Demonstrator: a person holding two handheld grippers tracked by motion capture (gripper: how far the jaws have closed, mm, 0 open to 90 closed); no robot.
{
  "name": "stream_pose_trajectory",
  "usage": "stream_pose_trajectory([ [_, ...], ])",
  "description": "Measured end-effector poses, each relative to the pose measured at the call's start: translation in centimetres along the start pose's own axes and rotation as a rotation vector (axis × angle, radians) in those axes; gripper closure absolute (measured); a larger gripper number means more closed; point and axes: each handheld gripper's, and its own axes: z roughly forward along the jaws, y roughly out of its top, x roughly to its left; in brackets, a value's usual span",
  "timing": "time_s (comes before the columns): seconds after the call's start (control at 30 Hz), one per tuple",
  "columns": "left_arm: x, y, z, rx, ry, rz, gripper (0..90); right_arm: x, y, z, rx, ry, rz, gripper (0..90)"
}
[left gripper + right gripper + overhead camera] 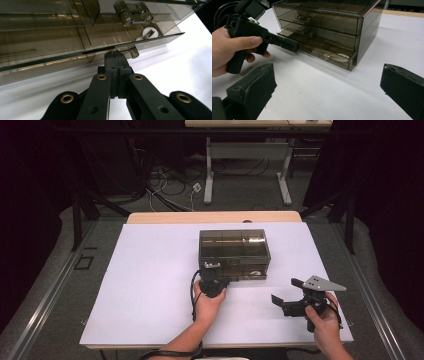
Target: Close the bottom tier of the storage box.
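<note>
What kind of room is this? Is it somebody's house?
Probably not a house: it looks like a lab or workshop. A white table stands on grey floor with dark curtains around it, loose cables lie behind it, and a smoky plastic drawer box sits on it.

I find no writing, label, brand, number or sign that I can read anywhere in these views.
</note>
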Motion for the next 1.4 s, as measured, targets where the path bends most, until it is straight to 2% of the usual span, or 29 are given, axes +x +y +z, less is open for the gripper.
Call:
stream_pose_trajectory([
  [0.6,0.1,0.6,0.7,-0.032,0.022,-0.043,90.0,0.0,0.0,0.0,0.001,0.001,0.003,0.0],
  [1.4,0.2,1.0,1.0,-0.038,0.034,-0.052,90.0,0.0,0.0,0.1,0.000,0.000,-0.001,0.0],
])
